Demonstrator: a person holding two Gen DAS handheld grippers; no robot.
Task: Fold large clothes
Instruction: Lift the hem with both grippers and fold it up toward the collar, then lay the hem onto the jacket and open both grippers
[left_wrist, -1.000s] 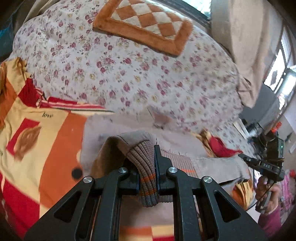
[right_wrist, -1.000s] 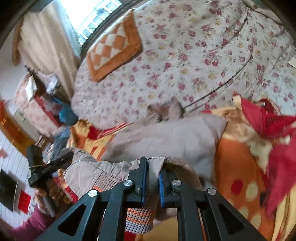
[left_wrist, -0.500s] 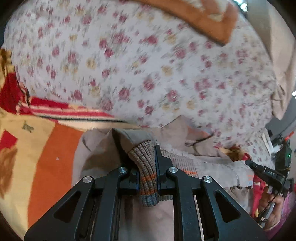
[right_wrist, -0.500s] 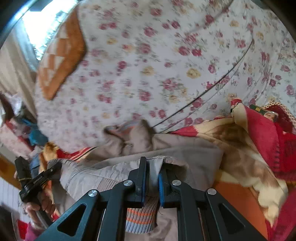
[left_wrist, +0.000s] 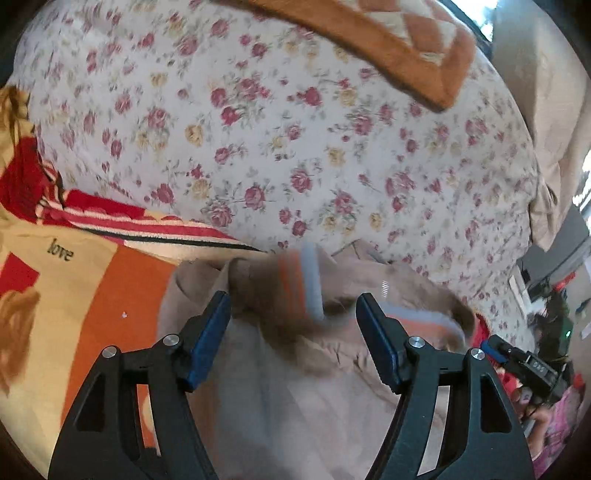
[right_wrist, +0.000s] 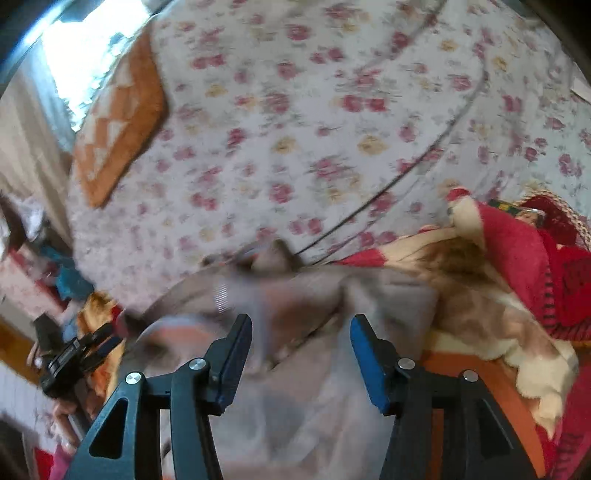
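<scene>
A beige jacket with a ribbed hem striped orange and grey lies on the bed, folded over itself. My left gripper is open just above it, the hem blurred between and beyond the jaws. In the right wrist view the same jacket lies below my right gripper, which is open too, with nothing held. The right gripper shows at the left view's right edge, and the left gripper at the right view's left edge.
A floral quilt is heaped behind the jacket, with an orange checked cushion on top. An orange, red and cream blanket covers the bed; its bunched red part lies to the right.
Both grippers were shut on the jacket's ribbed hem and carried it forward toward the quilt. Now both have opened and the hem has dropped onto the jacket.
</scene>
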